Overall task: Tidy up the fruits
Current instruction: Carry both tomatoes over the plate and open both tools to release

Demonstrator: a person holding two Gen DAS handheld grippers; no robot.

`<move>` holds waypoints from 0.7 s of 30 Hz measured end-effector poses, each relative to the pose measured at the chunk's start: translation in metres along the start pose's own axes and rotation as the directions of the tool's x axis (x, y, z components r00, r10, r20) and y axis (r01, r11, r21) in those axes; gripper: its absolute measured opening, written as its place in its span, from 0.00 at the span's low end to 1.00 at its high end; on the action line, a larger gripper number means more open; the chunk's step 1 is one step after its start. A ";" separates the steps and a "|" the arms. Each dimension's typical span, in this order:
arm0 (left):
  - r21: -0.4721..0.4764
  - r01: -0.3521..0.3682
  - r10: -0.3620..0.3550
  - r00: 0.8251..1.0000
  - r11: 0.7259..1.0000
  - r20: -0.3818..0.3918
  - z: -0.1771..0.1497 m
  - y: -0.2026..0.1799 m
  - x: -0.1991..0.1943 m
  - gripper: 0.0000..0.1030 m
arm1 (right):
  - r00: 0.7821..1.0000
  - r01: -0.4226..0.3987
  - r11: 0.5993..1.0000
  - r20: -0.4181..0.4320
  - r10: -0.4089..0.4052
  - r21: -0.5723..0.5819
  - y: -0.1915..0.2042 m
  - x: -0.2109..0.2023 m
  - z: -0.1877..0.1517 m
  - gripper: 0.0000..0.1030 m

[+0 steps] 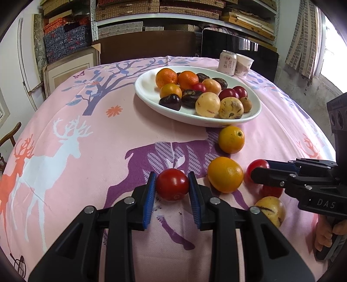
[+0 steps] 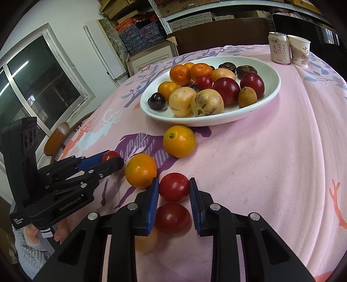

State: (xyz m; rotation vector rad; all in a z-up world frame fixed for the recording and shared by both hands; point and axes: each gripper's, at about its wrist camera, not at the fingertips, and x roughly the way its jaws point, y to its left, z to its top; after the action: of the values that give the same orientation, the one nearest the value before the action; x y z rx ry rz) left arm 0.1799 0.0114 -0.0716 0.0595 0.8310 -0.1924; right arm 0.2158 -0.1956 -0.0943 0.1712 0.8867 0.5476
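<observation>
A pink tablecloth (image 1: 86,164) covers the table. It has deer, trees and flowers on it. 1 deer is white (image 1: 65,143), 1 is orange (image 1: 15,171) and 1 is purple (image 1: 156,160).

At the far end of the table stands a drink can (image 1: 227,62) with red writing. A paper cup (image 1: 244,65) stands just beside it, touching or almost touching.

Behind the table is a brown chair back (image 1: 149,46). Behind that are shelves (image 1: 184,15) full of flat boxes. A window (image 2: 36,86) with a white frame is in the wall. A wooden chair (image 2: 57,138) stands near the window.
</observation>
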 end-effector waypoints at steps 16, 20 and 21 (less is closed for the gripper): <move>0.039 -0.033 0.029 0.995 0.999 0.091 0.047 -0.010 -0.009 0.28 | 0.987 0.038 0.996 0.155 -0.050 0.080 -0.024 -0.034 0.043 0.27; 0.016 -0.017 0.015 0.995 1.000 0.098 0.093 -0.014 0.014 0.28 | 0.974 0.096 0.991 0.196 -0.114 0.098 -0.029 -0.026 0.086 0.27; 0.003 -0.007 0.006 0.996 1.000 0.090 0.102 -0.014 0.023 0.28 | 0.972 0.118 0.989 0.194 -0.134 0.092 -0.029 -0.019 0.095 0.29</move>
State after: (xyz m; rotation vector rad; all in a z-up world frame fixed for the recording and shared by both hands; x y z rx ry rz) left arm 0.2663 -0.0184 -0.0198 0.0563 0.7409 -0.1889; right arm 0.2906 -0.2223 -0.0324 0.2366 0.7185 0.3699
